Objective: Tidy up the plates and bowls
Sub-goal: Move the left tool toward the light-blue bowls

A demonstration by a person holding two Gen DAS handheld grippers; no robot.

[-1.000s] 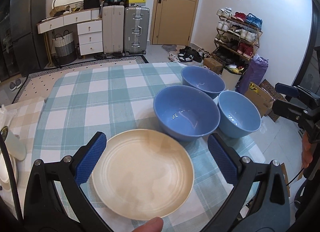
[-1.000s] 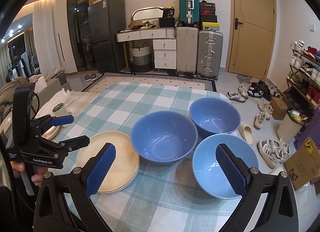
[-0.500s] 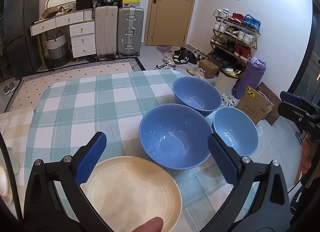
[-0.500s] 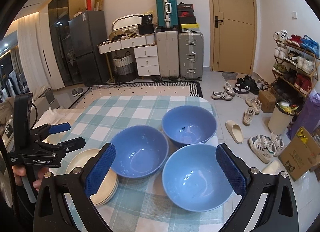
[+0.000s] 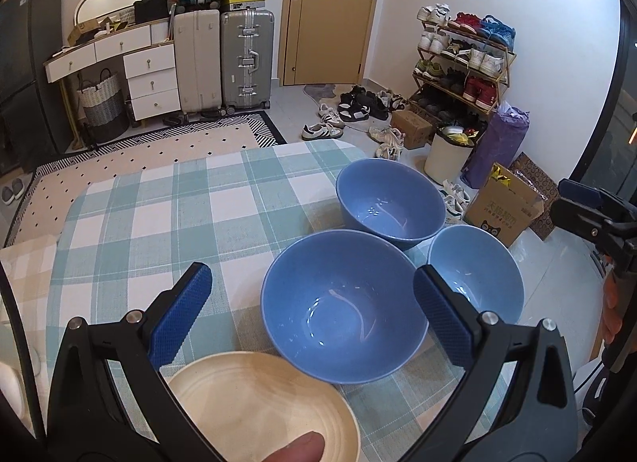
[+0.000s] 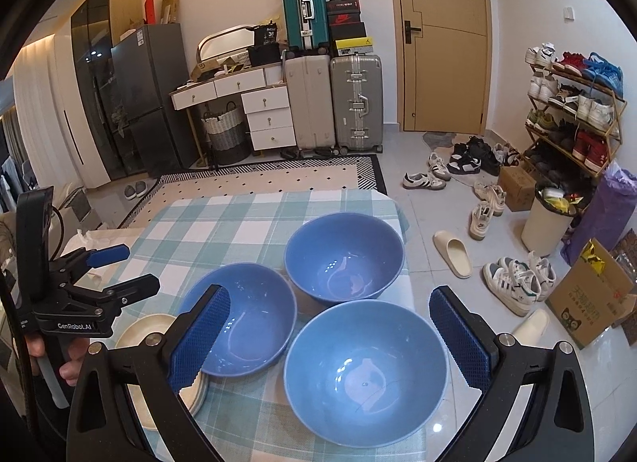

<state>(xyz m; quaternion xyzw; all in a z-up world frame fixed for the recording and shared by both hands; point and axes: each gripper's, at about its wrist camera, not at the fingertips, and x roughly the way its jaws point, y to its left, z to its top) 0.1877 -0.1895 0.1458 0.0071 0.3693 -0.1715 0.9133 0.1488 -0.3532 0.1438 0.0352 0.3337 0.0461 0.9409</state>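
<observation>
Holding nothing: left gripper (image 5: 310, 308) and right gripper (image 6: 328, 336) both wide open. Bowls (image 6: 366, 366) look hard, smooth, breakable; grab by rim. Plates (image 5: 258, 406) thin.

My table (image 5: 167, 215): teal-and-white check cloth, fills lower half of frame. Three blue bowls clustered right of centre: far bowl (image 5: 390, 201), middle bowl (image 5: 342, 304), paler bowl (image 5: 475, 271) at cloth's right edge, near-touching. Cream plates (image 5: 258, 406) at bottom centre, just beside middle bowl; probably a stack, count unclear (image 6: 147, 332).
</observation>
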